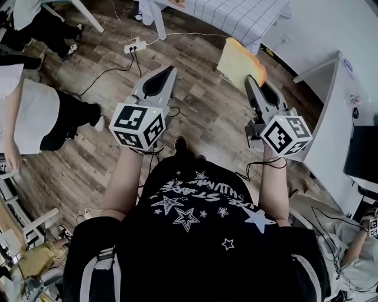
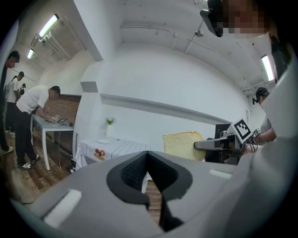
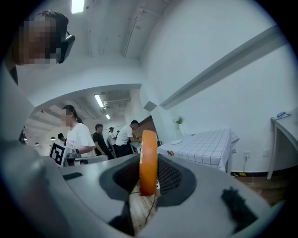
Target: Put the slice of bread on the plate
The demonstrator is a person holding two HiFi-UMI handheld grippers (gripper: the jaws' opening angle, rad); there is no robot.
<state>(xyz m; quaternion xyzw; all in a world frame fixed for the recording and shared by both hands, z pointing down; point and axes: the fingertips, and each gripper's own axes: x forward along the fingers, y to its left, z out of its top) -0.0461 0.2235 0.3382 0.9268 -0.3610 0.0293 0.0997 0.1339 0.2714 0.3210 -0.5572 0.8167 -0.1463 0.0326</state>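
Observation:
A slice of bread [image 1: 238, 61] with an orange-brown crust hangs in the air over the wooden floor, with my right gripper [image 1: 253, 79] shut on its lower edge. Seen edge-on in the right gripper view, the bread slice [image 3: 149, 158] stands upright between the pads. My left gripper [image 1: 170, 71] is level beside it on the left, its jaws shut with nothing in them. The left gripper view shows the bread slice [image 2: 183, 145] held off to the right. A small white plate [image 2: 103, 141] lies on a table with a checked cloth [image 2: 116, 148] ahead; the right gripper view shows that plate [image 3: 176, 142] too.
The checked-cloth table [image 1: 236, 16] stands at the top of the head view. A power strip [image 1: 135, 45] and cables lie on the floor. People stand at the left [image 1: 35, 112] and round a far table [image 2: 51, 123]. A white desk [image 1: 331, 112] is on the right.

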